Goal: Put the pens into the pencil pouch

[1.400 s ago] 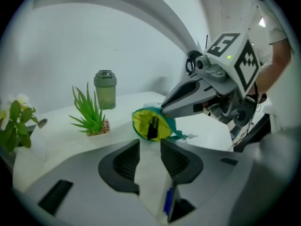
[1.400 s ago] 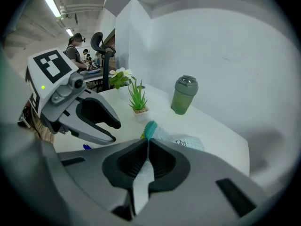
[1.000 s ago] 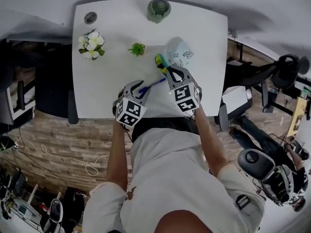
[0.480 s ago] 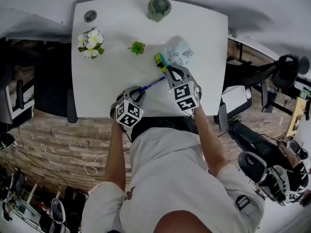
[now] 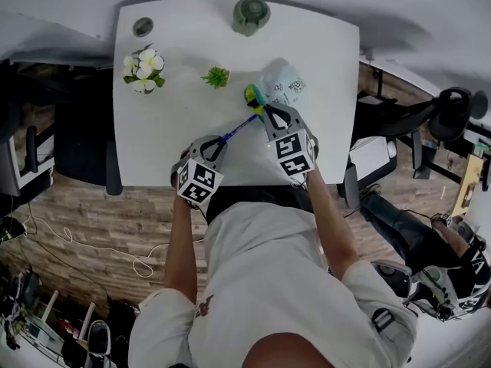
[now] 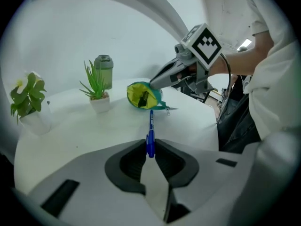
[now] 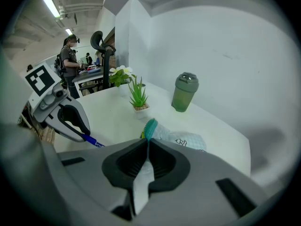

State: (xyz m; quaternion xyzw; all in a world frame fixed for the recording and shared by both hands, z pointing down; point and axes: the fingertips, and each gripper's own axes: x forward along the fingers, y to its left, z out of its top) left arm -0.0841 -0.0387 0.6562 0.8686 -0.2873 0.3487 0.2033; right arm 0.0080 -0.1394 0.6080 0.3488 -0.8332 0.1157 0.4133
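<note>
A blue pen (image 6: pixel 150 134) is gripped at its rear end by my left gripper (image 6: pixel 150 150), whose jaws have just been closing and now pinch it. The pen (image 5: pixel 239 128) points up and right at the pouch's mouth. The pale patterned pencil pouch (image 5: pixel 281 85) lies on the white table (image 5: pixel 176 44), its yellow-green lined mouth (image 6: pixel 141 96) facing the pen. My right gripper (image 5: pixel 265 110) is shut on the pouch's teal rim (image 7: pixel 149 127) and holds the mouth up. In the right gripper view my left gripper (image 7: pixel 87 136) shows at left with the pen (image 7: pixel 93 141).
A green lidded cup (image 5: pixel 251 15) stands at the table's far edge. A small green plant (image 5: pixel 217 77) and a pot of white flowers (image 5: pixel 144 70) stand left of the pouch, with a small round grey object (image 5: pixel 143 27) behind. Office chairs (image 5: pixel 453 113) stand right.
My left gripper has closed on the blue pen, which lay on the table between its open jaws. The pen's tip now sits nearer the pouch's mouth. The right gripper has kept still.
</note>
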